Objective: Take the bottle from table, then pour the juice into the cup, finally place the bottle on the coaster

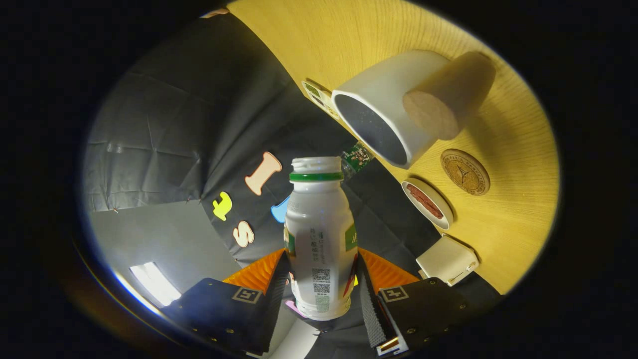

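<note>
The gripper pinches the bottle low on its body, one finger pressed against each side, so the bottle's base sits between the fingers and its neck points straight ahead of them. The pads hide the lower flanks of the bottle, and its label print is too small to make out. The bottle is uncapped, with a green ring under its open mouth; its white wall hides whatever is inside. The whole view is rolled, so the wooden table runs up one side as a slanted surface and the bottle is held away from it, in front of the booth's dark cloth wall. Beyond the bottle's mouth and off to the side stands the white cup with its opening facing the bottle; its interior looks dark and the contents cannot be told. A tan cylinder touches the cup's side. Nearer the fingers on the table lie the round cork coaster, a small white dish holding something reddish, and a white box, partly cut off behind a finger.
</note>
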Motion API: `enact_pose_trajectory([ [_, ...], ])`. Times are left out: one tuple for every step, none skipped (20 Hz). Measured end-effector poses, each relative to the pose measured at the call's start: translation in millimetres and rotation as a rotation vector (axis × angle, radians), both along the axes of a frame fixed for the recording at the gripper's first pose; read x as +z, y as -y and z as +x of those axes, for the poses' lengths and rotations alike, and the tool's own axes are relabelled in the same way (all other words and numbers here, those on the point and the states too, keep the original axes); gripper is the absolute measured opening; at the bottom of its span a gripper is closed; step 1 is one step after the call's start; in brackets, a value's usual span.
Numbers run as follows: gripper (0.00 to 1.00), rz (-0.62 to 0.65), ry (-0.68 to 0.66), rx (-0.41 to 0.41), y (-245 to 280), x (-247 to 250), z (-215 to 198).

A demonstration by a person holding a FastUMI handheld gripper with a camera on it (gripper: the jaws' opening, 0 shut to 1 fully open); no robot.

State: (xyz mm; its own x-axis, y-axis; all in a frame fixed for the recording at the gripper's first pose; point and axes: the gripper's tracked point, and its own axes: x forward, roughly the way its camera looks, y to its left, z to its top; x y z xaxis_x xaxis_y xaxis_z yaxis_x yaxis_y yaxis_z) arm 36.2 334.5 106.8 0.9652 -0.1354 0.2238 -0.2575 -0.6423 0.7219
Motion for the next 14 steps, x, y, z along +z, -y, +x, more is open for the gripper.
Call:
enact_pose_trajectory([
  [0.71, 0.004, -0.001, 0.000, -0.1, -0.7, -0.8],
  [0.71, 0.008, -0.003, 0.001, 0.5, -0.8, -1.8],
  [0.71, 0.012, -0.003, 0.001, 0.1, -1.3, -3.2],
  [0.71, 0.013, -0.005, 0.000, 0.5, -1.0, -3.4],
  [0.71, 0.012, -0.006, 0.000, 0.1, -1.3, -2.8],
  [0.71, 0.012, -0.007, 0.002, -0.1, -1.4, -3.0],
  [0.71, 0.013, -0.008, 0.003, -0.8, -1.7, -2.8],
  [0.71, 0.014, -0.010, 0.005, -0.6, -2.0, -3.8],
  [0.71, 0.015, -0.011, 0.005, -0.3, -3.1, -4.0],
  [0.71, 0.012, -0.013, 0.004, -0.3, -3.2, -4.0],
  [0.71, -0.003, -0.016, 0.002, -0.5, -3.4, -4.2],
  [0.71, -0.033, -0.019, 0.005, -3.3, -3.3, -4.3],
  [0.71, -0.076, -0.023, 0.008, -7.2, -3.6, -2.9],
  [0.71, -0.127, -0.022, 0.008, -10.5, -1.8, -2.3],
])
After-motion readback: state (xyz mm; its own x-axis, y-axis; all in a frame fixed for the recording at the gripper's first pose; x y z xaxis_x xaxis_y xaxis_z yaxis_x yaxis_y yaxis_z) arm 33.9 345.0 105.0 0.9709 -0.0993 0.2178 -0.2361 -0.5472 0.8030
